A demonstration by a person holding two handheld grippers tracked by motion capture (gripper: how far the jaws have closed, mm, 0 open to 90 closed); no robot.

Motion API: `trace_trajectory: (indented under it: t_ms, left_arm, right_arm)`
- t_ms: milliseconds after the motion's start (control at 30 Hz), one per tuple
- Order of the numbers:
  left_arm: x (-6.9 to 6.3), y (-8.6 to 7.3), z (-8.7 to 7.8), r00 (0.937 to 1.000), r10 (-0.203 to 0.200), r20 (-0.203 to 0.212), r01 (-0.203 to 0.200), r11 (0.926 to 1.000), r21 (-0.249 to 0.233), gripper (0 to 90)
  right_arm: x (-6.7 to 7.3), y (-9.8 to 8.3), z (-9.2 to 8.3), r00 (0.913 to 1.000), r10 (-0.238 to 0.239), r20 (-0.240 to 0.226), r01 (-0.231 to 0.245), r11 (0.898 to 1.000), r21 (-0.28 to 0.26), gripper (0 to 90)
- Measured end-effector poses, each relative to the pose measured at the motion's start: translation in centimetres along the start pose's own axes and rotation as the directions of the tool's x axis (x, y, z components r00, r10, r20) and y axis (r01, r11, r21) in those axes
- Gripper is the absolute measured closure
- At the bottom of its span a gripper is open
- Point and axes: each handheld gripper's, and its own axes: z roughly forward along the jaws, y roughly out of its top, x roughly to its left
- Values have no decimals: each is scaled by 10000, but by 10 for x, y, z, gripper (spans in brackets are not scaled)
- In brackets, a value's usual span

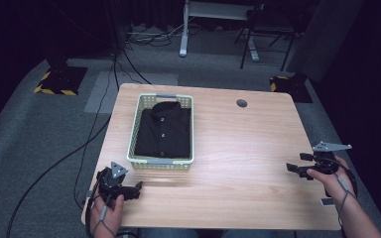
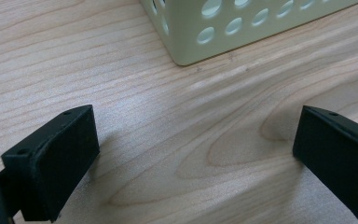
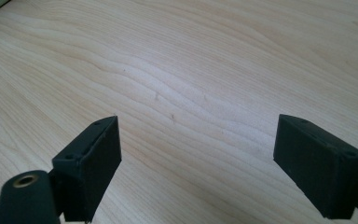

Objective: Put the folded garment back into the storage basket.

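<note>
A folded black shirt (image 1: 162, 130) lies in a pale green perforated basket (image 1: 160, 162) on the left half of the wooden table (image 1: 238, 148). My left gripper (image 1: 138, 188) rests low at the table's front left corner, just in front of the basket, jaws open with bare wood between them. In the left gripper view, the left gripper (image 2: 193, 154) faces a corner of the basket (image 2: 200, 44). My right gripper (image 1: 293, 166) is at the right edge, pointing left, open and holding nothing. In the right gripper view, the right gripper (image 3: 198, 163) spans bare tabletop (image 3: 191, 70).
A round cable hole (image 1: 241, 103) sits in the table's back right. Beyond the table are grey carpet, cables (image 1: 79, 148), stands with yellow-black bases (image 1: 59, 82) and a white desk leg (image 1: 183, 29). The wood between basket and right gripper is bare.
</note>
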Motion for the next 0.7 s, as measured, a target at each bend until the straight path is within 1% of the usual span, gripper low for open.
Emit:
trace_trajectory:
  t_ms: [400, 567, 633, 667, 700]
  left_arm:
    - [0, 0, 0, 10000, -1, -1, 1, 10000, -8, 3]
    - [0, 0, 0, 10000, 0, -1, 0, 10000, -6, 3]
    - [0, 0, 0, 10000, 4, -2, -4, 10000, 0, 3]
    - [0, 0, 0, 10000, -3, -9, 3, 10000, 0, 3]
    - [0, 0, 0, 10000, -3, -9, 3, 10000, 0, 3]
  right_arm:
    - [-1, -26, 13, 9993, 375, -77, -372, 9987, 353, 147]
    - [-1, -33, 17, 9991, 413, -78, -409, 9983, 422, 143]
    - [0, -37, 18, 9997, 242, -3, -241, 9983, 526, 137]
    - [0, -41, 19, 9997, 224, 74, -228, 9982, 561, 133]
    - [0, -41, 19, 9997, 224, 74, -228, 9982, 561, 133]
